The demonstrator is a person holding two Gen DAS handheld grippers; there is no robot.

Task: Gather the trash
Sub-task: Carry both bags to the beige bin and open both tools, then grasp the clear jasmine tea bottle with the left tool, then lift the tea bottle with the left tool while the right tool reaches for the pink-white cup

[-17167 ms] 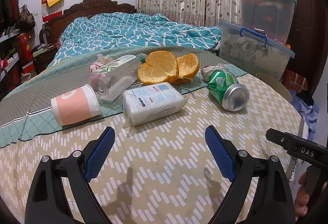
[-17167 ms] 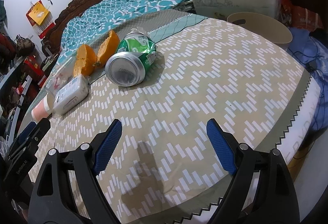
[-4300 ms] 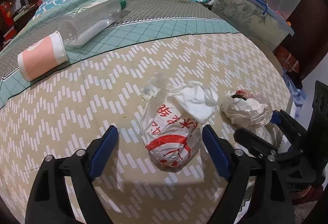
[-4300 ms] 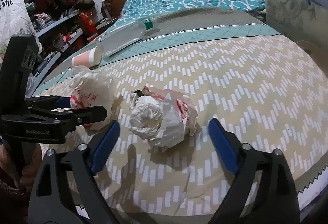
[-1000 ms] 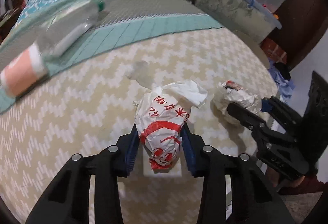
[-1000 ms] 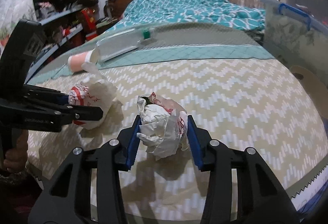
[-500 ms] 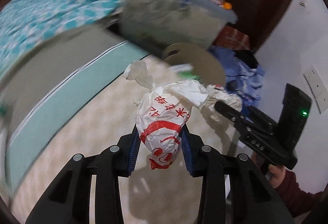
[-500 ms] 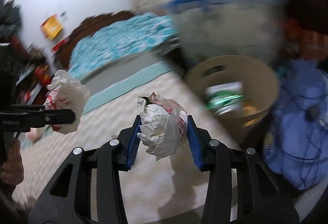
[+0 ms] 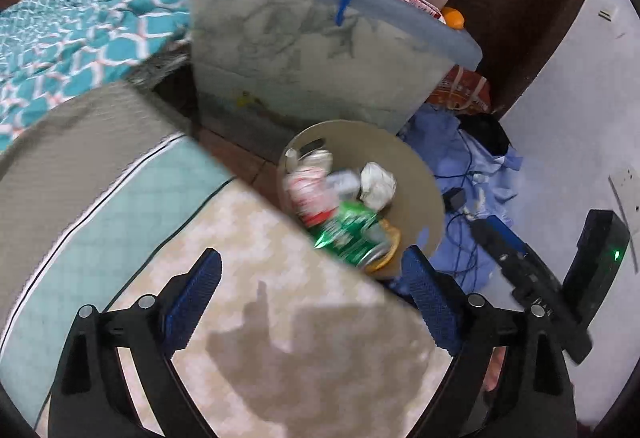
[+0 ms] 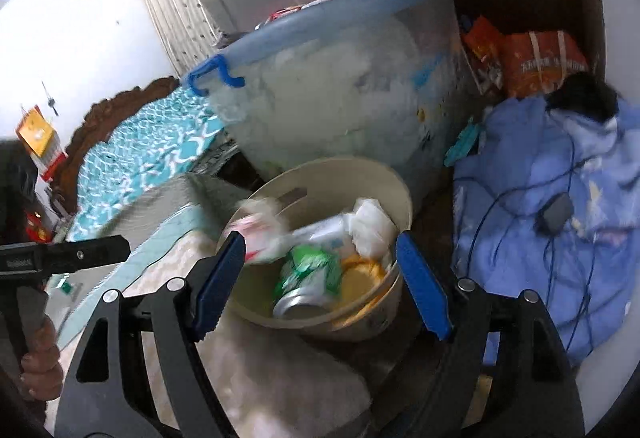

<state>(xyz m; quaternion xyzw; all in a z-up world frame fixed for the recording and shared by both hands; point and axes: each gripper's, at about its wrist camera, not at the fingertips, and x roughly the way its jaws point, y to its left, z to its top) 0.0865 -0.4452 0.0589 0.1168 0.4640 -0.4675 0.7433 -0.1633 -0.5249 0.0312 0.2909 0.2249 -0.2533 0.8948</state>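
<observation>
- Tablecloth (image 9: 100, 197) stretches out left of your left gripper (image 9: 316, 302), whose jaws stand wide apart with nothing between them, above the table edge.
- Beyond your left gripper's right finger sits the beige bin (image 9: 416, 177); it holds a red-and-white bag (image 9: 308, 189), a crumpled white wad (image 9: 376, 179) and a green can (image 9: 352, 238).
- Your right gripper (image 10: 320, 278) is spread wide and empty, directly over the bin (image 10: 360, 173), with the can (image 10: 308, 278) between its fingers.
- Behind the bin stands a clear storage tub (image 10: 340, 89); blue cloth (image 10: 560, 177) lies to your right gripper's right.
</observation>
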